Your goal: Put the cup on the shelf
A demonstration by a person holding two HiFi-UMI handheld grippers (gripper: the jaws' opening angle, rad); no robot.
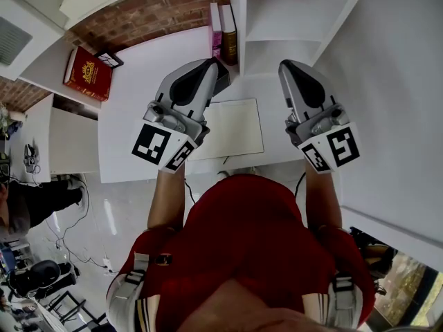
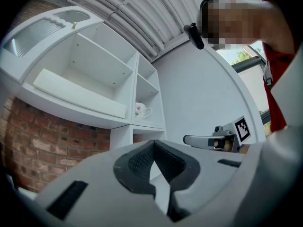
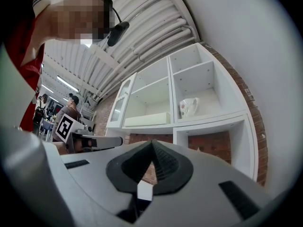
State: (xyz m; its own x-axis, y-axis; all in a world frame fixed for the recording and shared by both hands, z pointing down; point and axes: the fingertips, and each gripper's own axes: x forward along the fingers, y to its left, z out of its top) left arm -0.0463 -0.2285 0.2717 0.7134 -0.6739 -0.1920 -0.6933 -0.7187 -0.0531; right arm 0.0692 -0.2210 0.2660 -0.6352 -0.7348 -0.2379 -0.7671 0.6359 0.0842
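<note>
cup [image 2: 141, 110] sitting in shelf [image 2: 147, 124] cubby, left gripper [image 2: 154, 144] closed, empty, right gripper [image 3: 151, 144] closed, empty, both well apart from cup

Two grippers held out over a white table, seen from above.
The left gripper [image 1: 216, 66] points toward 12 o'clock. The right gripper [image 1: 286, 68] is alongside at 1 o'clock, well apart from it, and each marker cube sits nearest the person's red shirt [image 1: 242, 241]. A flat white board [image 1: 235, 130] lies between them on the table [image 1: 138, 102]. Two upright books [image 1: 223, 33] stand at 12 o'clock against the shelf unit's divider [image 1: 239, 12]. A red book [image 1: 88, 73] lies at 10 o'clock, just beside a small black-framed thing [image 1: 109, 59].
</note>
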